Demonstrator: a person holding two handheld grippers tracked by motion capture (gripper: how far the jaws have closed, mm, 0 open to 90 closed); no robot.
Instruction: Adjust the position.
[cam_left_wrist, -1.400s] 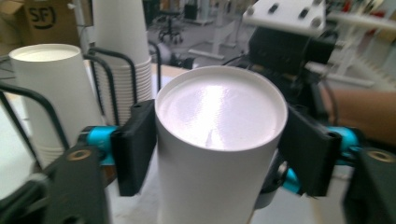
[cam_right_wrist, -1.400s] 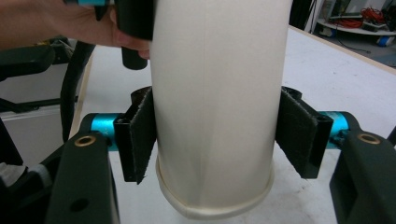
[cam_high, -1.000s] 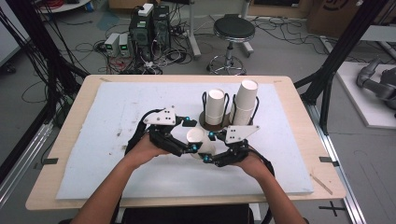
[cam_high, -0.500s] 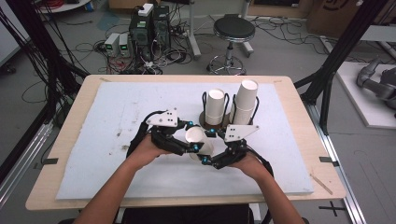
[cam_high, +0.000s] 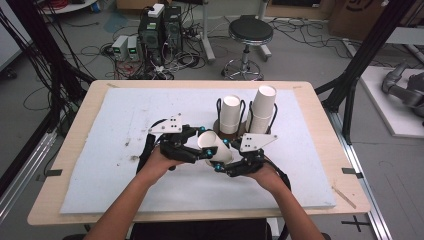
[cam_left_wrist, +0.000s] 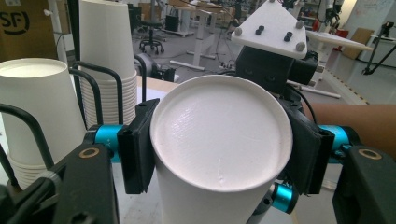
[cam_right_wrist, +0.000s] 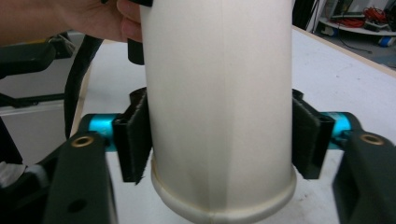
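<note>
A white paper cup (cam_high: 215, 146) lies tilted in the air between both grippers, over the white mat (cam_high: 125, 125). My left gripper (cam_high: 204, 148) has just been closing and is shut on the cup's base end. In the left gripper view the closed base (cam_left_wrist: 219, 135) faces the camera, with a pad (cam_left_wrist: 137, 144) pressed on each side. My right gripper (cam_high: 226, 159) has just been closing too. In the right gripper view its pads (cam_right_wrist: 133, 140) touch the cup's wall (cam_right_wrist: 219, 84) just above the rolled rim.
A black wire rack (cam_high: 218, 107) behind the grippers holds two stacks of white cups: a shorter one (cam_high: 231, 114) and a taller one (cam_high: 262, 107). The same stacks (cam_left_wrist: 32, 107) stand at the left in the left gripper view. The wooden table edge (cam_high: 200, 215) runs in front.
The left gripper's jaws have come in onto the cup's base end. Both hands and the cup have stayed in about the same place.
</note>
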